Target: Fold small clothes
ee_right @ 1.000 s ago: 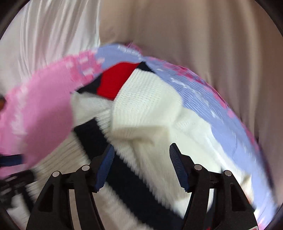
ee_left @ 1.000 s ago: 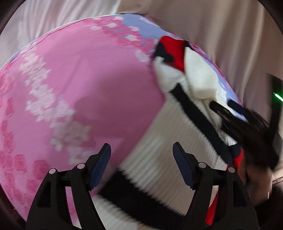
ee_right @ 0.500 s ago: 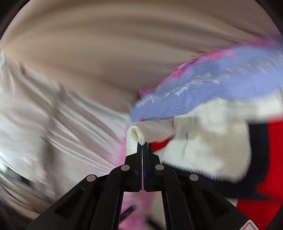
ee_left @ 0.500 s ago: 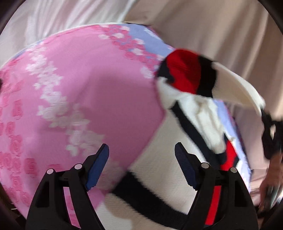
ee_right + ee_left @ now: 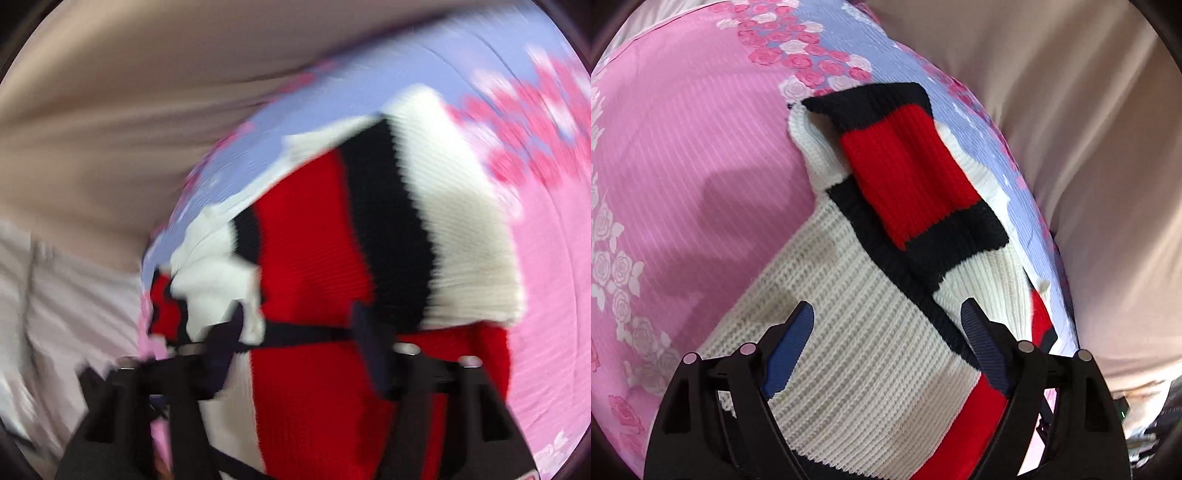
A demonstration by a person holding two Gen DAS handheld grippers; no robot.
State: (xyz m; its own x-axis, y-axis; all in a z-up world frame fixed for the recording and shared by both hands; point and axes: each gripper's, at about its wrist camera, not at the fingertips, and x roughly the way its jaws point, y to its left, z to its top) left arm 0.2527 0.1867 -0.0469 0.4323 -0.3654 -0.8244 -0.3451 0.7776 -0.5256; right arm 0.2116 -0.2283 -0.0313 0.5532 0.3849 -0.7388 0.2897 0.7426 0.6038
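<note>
A white knit sweater point(image 5: 831, 266) with black and red bands lies on a pink and lilac rose-print sheet point(image 5: 683, 147). One red and black sleeve point(image 5: 908, 173) is folded over across its body. My left gripper point(image 5: 886, 306) hovers over the white body, its jaws opening, with nothing pinched between the blue pads. In the blurred right wrist view my right gripper point(image 5: 299, 312) is over the red part of the sweater point(image 5: 314, 240), its jaws opening and gripping nothing.
Beige cloth point(image 5: 1089, 147) hangs or lies beyond the sheet's far edge, and it shows again as beige cloth point(image 5: 110, 110) in the right wrist view. The pink sheet point(image 5: 546, 258) runs on to the right of the sweater there.
The right gripper pinched the white sleeve end, carried it across and has now let go and opened. The sleeve lies folded over the body. The left gripper shifted over the sweater.
</note>
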